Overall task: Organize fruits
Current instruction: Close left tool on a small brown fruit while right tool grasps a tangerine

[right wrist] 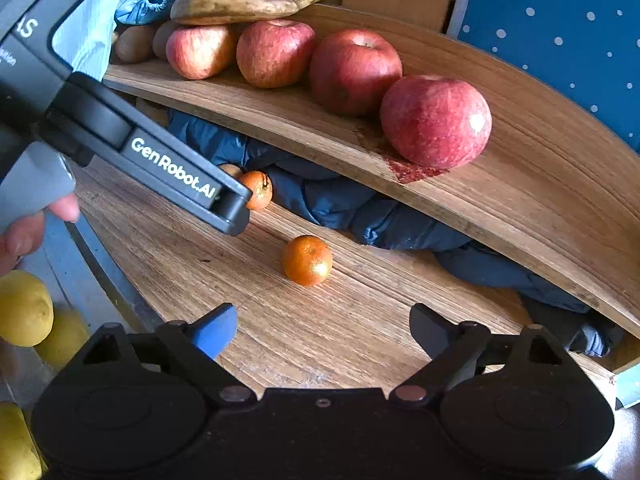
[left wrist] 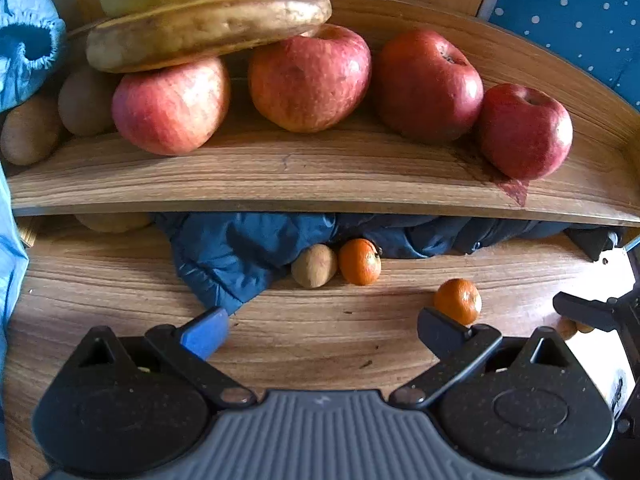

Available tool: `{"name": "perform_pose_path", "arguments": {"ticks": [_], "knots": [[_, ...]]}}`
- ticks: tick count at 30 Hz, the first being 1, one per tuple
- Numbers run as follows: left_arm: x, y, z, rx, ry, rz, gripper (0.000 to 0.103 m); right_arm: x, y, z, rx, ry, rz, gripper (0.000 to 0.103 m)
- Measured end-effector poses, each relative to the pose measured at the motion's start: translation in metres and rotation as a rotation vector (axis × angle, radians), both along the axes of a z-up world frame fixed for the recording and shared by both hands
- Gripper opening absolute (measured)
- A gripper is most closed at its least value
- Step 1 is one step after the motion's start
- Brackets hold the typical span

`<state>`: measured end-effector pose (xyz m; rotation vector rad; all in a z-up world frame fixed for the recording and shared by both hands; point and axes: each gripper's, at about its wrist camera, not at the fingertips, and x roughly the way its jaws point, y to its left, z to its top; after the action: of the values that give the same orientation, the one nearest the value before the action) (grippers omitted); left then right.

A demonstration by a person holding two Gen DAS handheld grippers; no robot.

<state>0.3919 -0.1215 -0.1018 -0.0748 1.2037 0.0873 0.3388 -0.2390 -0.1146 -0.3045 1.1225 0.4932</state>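
Several red apples [left wrist: 308, 78] sit in a row on the upper wooden shelf [left wrist: 320, 172], with bananas [left wrist: 208, 28] resting on them and kiwis [left wrist: 86, 100] at the left. On the lower shelf lie a kiwi [left wrist: 314, 266] and two mandarins, one far [left wrist: 360, 262] and one near [left wrist: 458, 300]. My left gripper [left wrist: 322, 334] is open and empty, the near mandarin just beyond its right finger. My right gripper [right wrist: 322, 330] is open and empty, the near mandarin [right wrist: 307, 260] ahead of it. The apples [right wrist: 436, 120] and the shelf [right wrist: 520, 200] also show in the right wrist view.
A dark blue cloth [left wrist: 248, 252] lies bunched under the upper shelf. A light blue cover [left wrist: 28, 40] sits at the far left. Yellow fruits [right wrist: 24, 308] lie below the shelf edge at the left. The left gripper's body [right wrist: 120, 132] crosses the right wrist view. A blue dotted wall [left wrist: 580, 12] is behind.
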Motion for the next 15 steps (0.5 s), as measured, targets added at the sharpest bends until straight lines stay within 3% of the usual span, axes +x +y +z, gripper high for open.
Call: {"name": "perform_pose_path", "arguments": {"ticks": [4,15], "knots": [[0.004,0.003,-0.004,0.004,-0.003,0.001,0.101,0.003,0.001,-0.002,0.016,0.0,0.004,0.086],[0.003,0.016,-0.002,0.019,-0.022,0.032,0.078,0.009,0.002,-0.008,0.033,0.006,0.0,0.074]]}}
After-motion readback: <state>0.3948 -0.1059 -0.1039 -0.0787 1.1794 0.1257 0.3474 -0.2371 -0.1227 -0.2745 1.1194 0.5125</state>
